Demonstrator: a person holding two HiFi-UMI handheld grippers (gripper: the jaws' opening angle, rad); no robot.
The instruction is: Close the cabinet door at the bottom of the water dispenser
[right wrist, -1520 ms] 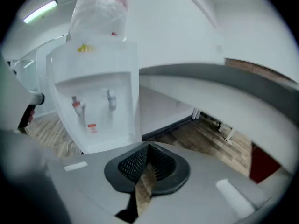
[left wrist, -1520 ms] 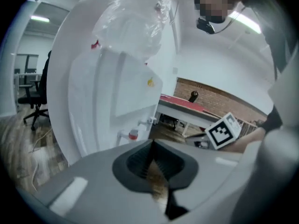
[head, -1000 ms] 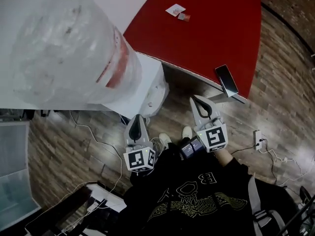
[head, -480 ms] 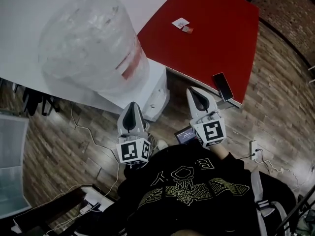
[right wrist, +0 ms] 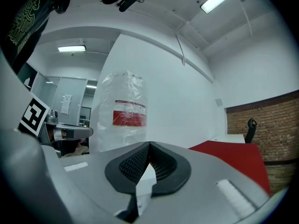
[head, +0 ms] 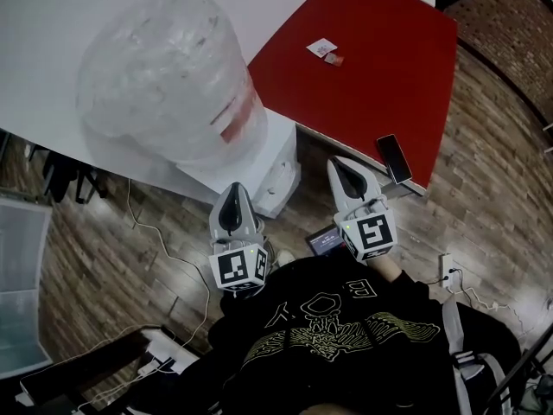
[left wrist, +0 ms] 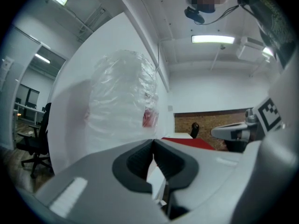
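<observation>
Wood floor [head: 86,258], water dispenser [head: 276,164] close ahead of clenched, empty left tongs [head: 234,190] and right tongs [head: 333,164].

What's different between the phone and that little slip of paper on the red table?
The phone is dark and glossy; the slip is pale. The phone is clearly larger than the slip. The phone lies at the table's edge nearest the person, the slip farther in. Both lie flat on the red table.
</observation>
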